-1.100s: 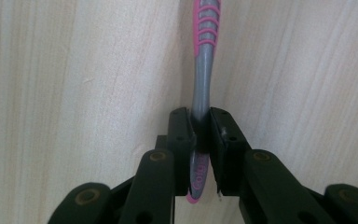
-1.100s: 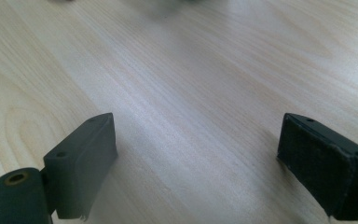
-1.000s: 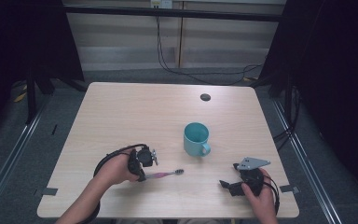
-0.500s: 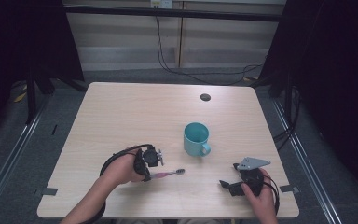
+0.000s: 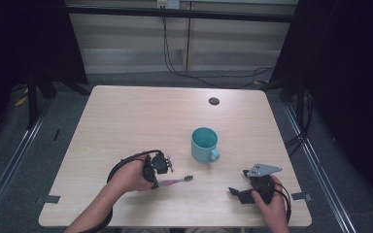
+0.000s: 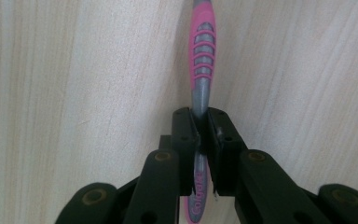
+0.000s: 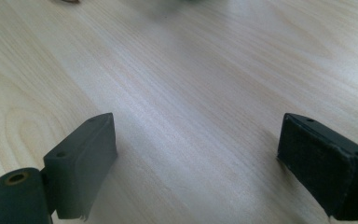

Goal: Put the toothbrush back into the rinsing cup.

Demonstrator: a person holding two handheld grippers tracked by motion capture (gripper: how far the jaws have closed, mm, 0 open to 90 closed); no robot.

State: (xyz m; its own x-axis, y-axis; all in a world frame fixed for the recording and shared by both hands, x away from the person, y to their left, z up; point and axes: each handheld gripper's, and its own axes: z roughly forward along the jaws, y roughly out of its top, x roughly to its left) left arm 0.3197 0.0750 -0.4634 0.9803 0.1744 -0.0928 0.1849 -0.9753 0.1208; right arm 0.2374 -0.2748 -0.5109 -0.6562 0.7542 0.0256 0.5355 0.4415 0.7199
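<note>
In the left gripper view our left gripper [image 6: 200, 133] has its jaws pinched tight on the handle of the pink and grey toothbrush [image 6: 202, 70], catching it partway along the shaft, with the ribbed grip running off toward the top of the frame and the lettered tail passing back between the jaw arms at the bottom. In the high view the toothbrush [image 5: 175, 181] sits in the lower middle of the frame, its bristle end pointing right, over the pale wooden table [image 5: 126, 121]; we cannot tell whether it rests on the wood or is just clear of it. The teal mug [image 5: 204, 144] stands upright just above and right of the bristle end, near it but apart.

Our right gripper [image 7: 196, 154] has its jaws spread wide over bare wood with nothing between them; in the high view it rests at the lower right [image 5: 245, 192], well apart from the brush.

The hold looks narrow to us. The pads bite a slim, rounded shaft away from its balance point, so the brush could pivot or slide in the grip when lifted. If we swing it toward the mug, the long free end could knock the rim and tip it.
</note>
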